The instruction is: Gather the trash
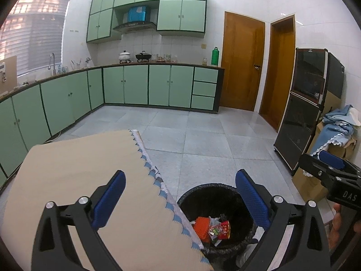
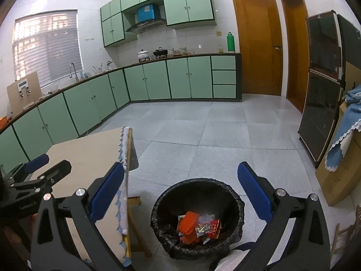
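Note:
A black-lined trash bin (image 1: pixel 203 194) (image 2: pixel 162 203) stands on the floor beside the table. In it lie an orange wrapper (image 1: pixel 202 227) (image 2: pixel 188 224), a red snack packet (image 1: pixel 224 228) (image 2: pixel 213 227) and other scraps. My left gripper (image 1: pixel 180 201) is open and empty, above the table's right edge and the bin. My right gripper (image 2: pixel 180 194) is open and empty, above the bin. The right gripper also shows at the right of the left wrist view (image 1: pixel 331 167), and the left gripper shows at the left of the right wrist view (image 2: pixel 40 169).
A table with a beige cloth (image 1: pixel 85 169) (image 2: pixel 90 153) stands left of the bin. Green cabinets (image 1: pixel 135 85) run along the left and far walls. A dark cabinet (image 1: pixel 302 113), cardboard boxes (image 2: pixel 338 176) and blue cloths (image 1: pixel 334 133) stand at the right. Grey tiled floor (image 1: pixel 203 135) lies between.

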The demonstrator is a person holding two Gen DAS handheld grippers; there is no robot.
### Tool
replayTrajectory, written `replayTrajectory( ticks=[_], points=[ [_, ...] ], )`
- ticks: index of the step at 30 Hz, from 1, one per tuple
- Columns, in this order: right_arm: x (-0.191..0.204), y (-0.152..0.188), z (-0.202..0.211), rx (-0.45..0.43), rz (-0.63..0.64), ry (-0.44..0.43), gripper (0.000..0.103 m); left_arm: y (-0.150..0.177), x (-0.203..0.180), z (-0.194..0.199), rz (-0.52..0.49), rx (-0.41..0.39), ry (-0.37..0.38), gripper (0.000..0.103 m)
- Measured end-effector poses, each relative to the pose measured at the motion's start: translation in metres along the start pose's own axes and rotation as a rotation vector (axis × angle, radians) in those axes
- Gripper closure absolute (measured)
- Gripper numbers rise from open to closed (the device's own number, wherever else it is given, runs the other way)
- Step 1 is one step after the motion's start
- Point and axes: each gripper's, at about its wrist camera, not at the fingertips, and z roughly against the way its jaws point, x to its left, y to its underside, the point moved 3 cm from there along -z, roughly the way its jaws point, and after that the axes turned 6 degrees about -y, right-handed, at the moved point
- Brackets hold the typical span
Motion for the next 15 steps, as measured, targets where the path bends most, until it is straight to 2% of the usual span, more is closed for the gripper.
replayTrajectory(
  ticks=[15],
  points=[
    [0.036,0.01,0.04,0.001,0.04,-0.054,0.005,0.01,0.007,0.049,0.0,-0.03,-0.027,0.007]
  ],
)
